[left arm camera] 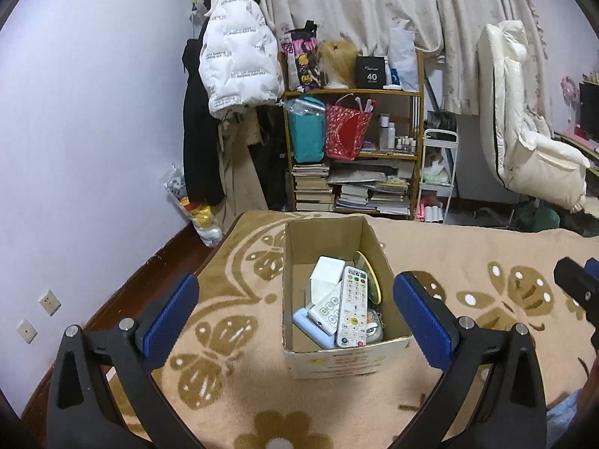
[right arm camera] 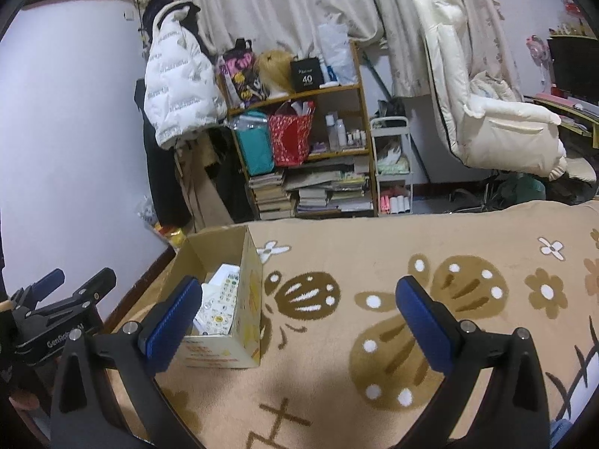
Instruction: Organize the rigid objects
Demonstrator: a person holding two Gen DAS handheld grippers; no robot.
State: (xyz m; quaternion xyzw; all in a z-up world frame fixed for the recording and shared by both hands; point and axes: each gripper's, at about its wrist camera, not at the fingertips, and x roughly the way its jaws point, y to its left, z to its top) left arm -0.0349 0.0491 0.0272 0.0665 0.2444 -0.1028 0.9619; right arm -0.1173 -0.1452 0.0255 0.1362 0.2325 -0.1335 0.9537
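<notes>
1. Apparently the sorting is at or near its end: every loose item I can see lies inside the cardboard box, and the blanket around it carries nothing else in either view.
2. Left gripper: jaws spread wide, nothing between the blue pads. It hangs over the near edge of the bed with the box straight ahead at 12 o'clock.
3. Right gripper: also wide open and empty. From it the box sits at about 10 o'clock, partly behind its left pad.
4. Box: open-topped, upright on the blanket near the bed's wall-side edge, flaps not visible.
5. Contents, left view: a white remote with coloured buttons lying lengthwise on top; a white boxy item at its 10 o'clock; a pale blue case at its 7 o'clock; a disc with a yellow-green rim leaning on the wall at 2 o'clock. A smaller white remote and a keychain-like piece sit lower; details unclear.
6. Judgement on the next move: scan the blanket for leftovers; if none, withdraw both grippers.
</notes>
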